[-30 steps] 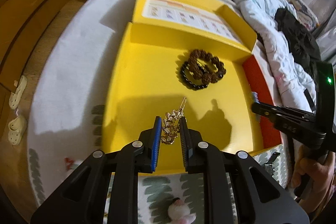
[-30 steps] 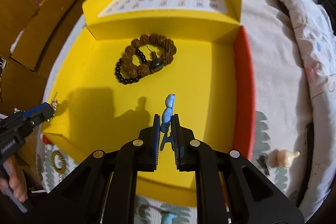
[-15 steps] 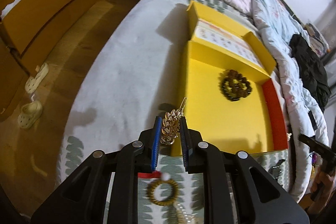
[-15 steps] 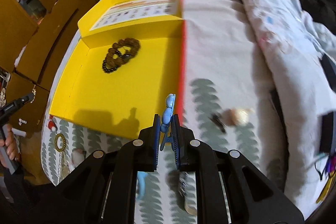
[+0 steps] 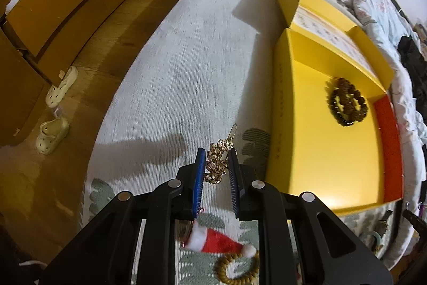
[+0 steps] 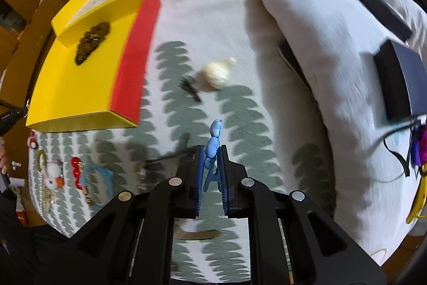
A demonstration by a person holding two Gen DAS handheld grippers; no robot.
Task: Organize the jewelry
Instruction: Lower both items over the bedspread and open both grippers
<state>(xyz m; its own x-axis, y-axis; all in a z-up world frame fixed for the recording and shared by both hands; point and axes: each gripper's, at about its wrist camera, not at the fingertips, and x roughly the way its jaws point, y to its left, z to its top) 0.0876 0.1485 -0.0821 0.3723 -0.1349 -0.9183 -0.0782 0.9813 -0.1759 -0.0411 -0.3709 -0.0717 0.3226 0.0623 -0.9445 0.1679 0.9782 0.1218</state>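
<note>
My left gripper (image 5: 216, 160) is shut on a gold jewelled hair clip (image 5: 219, 157) and holds it above the bed, left of the open yellow box (image 5: 307, 151). Dark beaded bracelets (image 5: 347, 104) lie in the box. My right gripper (image 6: 210, 159) is shut on a light blue hair clip (image 6: 212, 148) over the patterned bedspread, right of the yellow box (image 6: 80, 87), whose red side (image 6: 136, 55) faces me. The bracelets (image 6: 92, 40) show inside it.
A small Santa hat clip (image 5: 213, 243) and a tan bead bracelet (image 5: 237, 269) lie below the left gripper. Several loose accessories (image 6: 74, 175), a cream fluffy clip (image 6: 216, 72) and a dark box (image 6: 400, 82) lie on the bed. Slippers (image 5: 53, 135) stand on the floor.
Both grippers have pulled back from over the yellow box, the left one to the left and the right one to the right, each still holding its clip.
</note>
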